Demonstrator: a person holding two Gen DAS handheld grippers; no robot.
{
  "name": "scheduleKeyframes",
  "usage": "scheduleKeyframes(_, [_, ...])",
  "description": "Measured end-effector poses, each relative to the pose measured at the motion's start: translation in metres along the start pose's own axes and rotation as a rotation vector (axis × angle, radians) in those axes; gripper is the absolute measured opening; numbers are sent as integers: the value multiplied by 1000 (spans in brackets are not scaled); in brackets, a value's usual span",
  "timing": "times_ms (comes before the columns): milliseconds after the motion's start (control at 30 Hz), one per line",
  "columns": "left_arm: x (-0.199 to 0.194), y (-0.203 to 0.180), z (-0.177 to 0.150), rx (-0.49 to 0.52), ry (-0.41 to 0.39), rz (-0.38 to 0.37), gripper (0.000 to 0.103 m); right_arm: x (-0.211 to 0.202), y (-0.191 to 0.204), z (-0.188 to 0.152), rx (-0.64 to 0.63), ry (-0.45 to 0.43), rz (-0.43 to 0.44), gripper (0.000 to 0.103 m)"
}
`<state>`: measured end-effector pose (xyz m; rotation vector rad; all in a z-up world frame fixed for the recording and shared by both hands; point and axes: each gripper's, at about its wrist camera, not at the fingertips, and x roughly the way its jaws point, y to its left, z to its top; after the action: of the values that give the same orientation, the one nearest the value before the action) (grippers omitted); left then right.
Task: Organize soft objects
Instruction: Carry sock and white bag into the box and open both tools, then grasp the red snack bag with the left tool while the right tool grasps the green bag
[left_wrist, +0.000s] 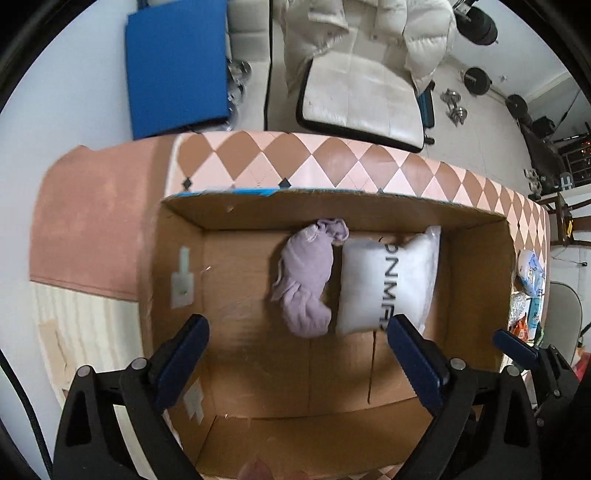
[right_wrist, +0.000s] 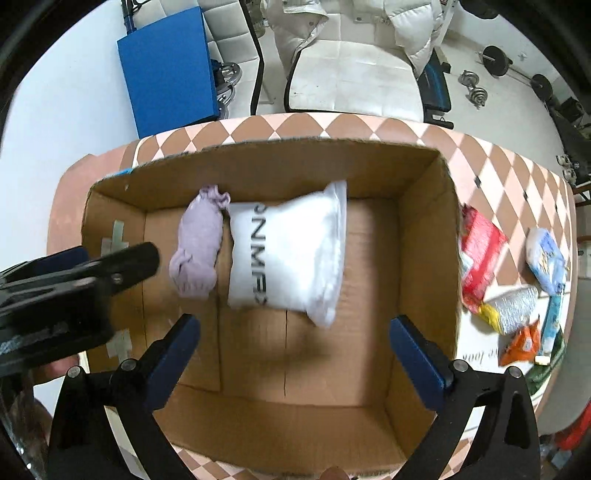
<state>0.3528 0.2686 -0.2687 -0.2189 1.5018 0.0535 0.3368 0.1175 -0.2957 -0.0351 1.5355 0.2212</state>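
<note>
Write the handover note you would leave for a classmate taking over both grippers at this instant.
Left gripper: open, empty, above the cardboard box.
Right gripper: open, empty, also above the box.
In the box: lilac cloth bundle and white bagged item, side by side near the far wall.
Left, likely: the packets on the checked tablecloth, right of the box; judge which count as soft.
</note>
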Motion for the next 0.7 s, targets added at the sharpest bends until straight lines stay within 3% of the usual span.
scheduleKeyframes(367, [-56, 2, -72, 0, -149, 61, 99, -47, 1, -71, 10, -91, -1, 103])
scheduleKeyframes(700, [-90, -14, -120, -38, -183, 58, 99, -89, -12, -121, -3, -146, 93, 103])
